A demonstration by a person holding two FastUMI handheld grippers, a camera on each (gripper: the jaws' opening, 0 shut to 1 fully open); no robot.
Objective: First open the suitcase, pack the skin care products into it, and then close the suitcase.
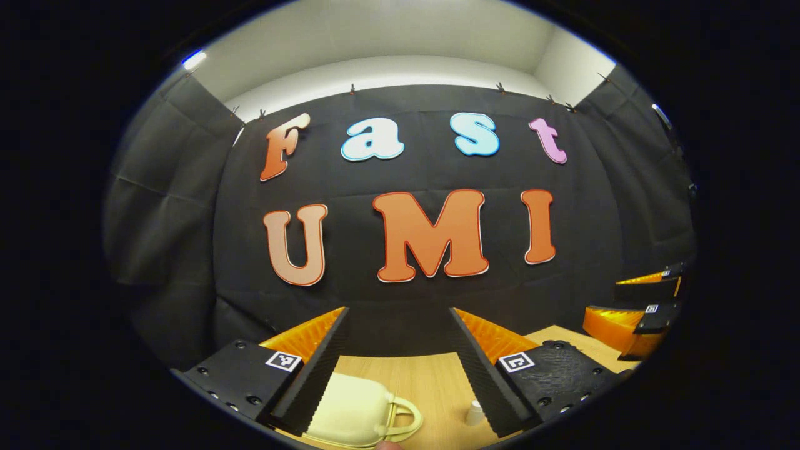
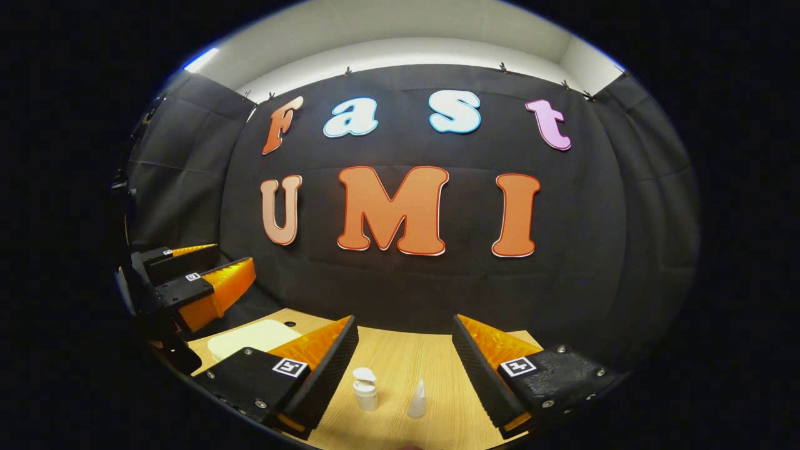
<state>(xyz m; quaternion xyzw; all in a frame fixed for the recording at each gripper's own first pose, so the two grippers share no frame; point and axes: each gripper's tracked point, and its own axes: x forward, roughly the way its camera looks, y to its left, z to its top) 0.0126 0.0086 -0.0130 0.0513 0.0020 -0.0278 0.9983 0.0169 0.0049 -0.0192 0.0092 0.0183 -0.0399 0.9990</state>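
Hovering wide open and empty, the left gripper (image 1: 400, 331) frames the closed cream suitcase (image 1: 350, 412) at lower left, while the right gripper (image 2: 405, 340), equally spread, frames two small skin care bottles (image 2: 365, 389) at bottom centre.

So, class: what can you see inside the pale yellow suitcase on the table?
Nothing yet: the suitcase lies shut on the wooden table, handle towards the camera, so its lid hides the inside. The two bottles stand outside on the table.
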